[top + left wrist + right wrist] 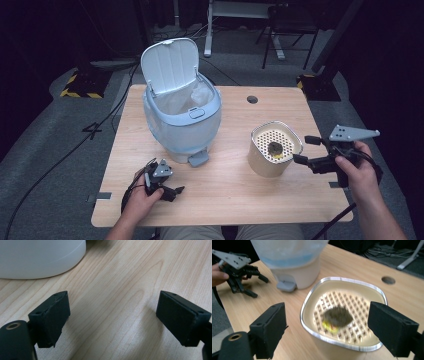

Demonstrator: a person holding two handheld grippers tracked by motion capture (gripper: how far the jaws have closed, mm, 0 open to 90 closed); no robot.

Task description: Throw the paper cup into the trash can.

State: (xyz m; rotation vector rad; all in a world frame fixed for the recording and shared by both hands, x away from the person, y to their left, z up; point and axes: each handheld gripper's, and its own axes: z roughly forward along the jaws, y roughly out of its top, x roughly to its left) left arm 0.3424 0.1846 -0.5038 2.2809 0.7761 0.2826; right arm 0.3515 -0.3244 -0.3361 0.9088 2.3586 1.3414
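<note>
Table [220,200] spans mid-frame in the high view, one only, pale wood with a cable hole [252,99] upper right of centre. Pedal bin [181,117] sits upper left of centre, one, lid [170,65] tipped up and liner showing, so it looks ready to take waste. Cream container [274,149] stands right of centre, one, with a perforated insert holding one dark scrap [274,148], probably drained food headed for the bin. Right gripper [300,149] at the right edge, jaws spread wide with nothing between them, level with the container's rim and just beside it; likely lining up a grab. Left gripper [172,192] lower left, resting near the bin's base, jaws wide apart over bare wood, probably parked. Two grippers, two hands.
</note>
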